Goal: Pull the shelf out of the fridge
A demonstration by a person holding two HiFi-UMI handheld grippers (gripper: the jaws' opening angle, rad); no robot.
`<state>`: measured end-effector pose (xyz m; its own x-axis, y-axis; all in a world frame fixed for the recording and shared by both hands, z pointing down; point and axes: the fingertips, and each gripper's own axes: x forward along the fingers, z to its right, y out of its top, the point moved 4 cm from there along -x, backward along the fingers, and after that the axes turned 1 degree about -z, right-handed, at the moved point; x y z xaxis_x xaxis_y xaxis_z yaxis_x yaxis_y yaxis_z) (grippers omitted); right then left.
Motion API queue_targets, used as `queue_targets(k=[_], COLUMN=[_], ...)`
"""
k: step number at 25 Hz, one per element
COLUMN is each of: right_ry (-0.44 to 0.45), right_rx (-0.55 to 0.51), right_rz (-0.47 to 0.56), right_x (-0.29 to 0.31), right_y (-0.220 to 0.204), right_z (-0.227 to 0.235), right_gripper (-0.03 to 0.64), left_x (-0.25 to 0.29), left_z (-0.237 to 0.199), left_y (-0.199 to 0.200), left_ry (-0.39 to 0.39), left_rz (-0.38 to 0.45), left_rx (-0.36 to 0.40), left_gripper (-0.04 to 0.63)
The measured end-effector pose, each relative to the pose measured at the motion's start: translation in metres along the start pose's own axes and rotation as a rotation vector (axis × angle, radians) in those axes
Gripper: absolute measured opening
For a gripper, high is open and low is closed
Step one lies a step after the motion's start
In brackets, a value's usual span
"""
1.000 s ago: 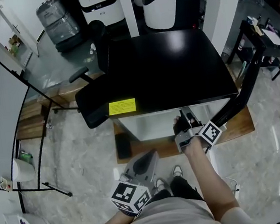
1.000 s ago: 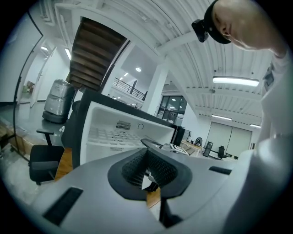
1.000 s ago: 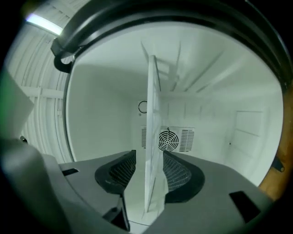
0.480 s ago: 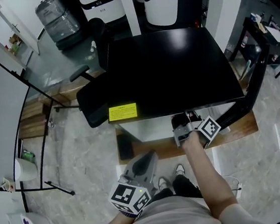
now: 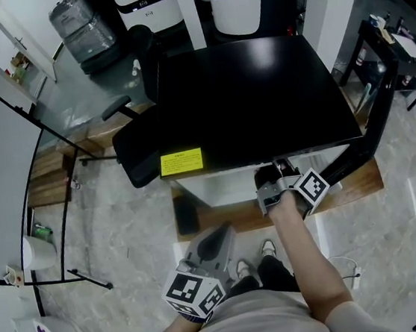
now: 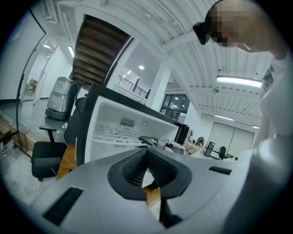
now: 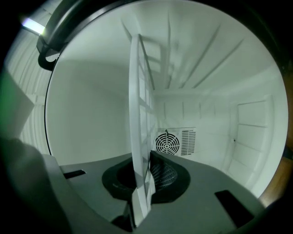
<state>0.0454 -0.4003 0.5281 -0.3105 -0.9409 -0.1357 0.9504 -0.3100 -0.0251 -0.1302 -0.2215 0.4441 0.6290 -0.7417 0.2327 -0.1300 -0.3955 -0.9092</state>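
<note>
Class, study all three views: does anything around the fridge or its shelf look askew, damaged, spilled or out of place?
Nothing stands out. The shelf lies level in the open fridge with no visible damage, and the fingers of the right gripper are closing on its front edge. No spill shows.

The only printed label in sight is a yellow sticker (image 5: 181, 162) on the near left edge of the black fridge (image 5: 259, 95) top; it carries rows of dark print, too small to read from the head view. The white unit (image 5: 142, 8) at the far side shows a small dark mark on its front that cannot be read either. The two marker cubes (image 5: 193, 292) (image 5: 312, 186) near the person bear only black-and-white square patterns, no letters or numbers.
</note>
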Motion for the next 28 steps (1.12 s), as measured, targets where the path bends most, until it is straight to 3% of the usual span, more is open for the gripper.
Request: queue_targets(k=[28], right_ry=[-0.033], right_rx=[-0.008], right_rz=[0.061], right_x=[-0.082], right_y=[-0.025], right_z=[-0.011], right_gripper=[0.044], left_x=[-0.035], left_z=[0.024], left_y=[-0.011], left_ry=[-0.123], left_rz=[0.024], left_rx=[0.013], left_gripper=[0.006])
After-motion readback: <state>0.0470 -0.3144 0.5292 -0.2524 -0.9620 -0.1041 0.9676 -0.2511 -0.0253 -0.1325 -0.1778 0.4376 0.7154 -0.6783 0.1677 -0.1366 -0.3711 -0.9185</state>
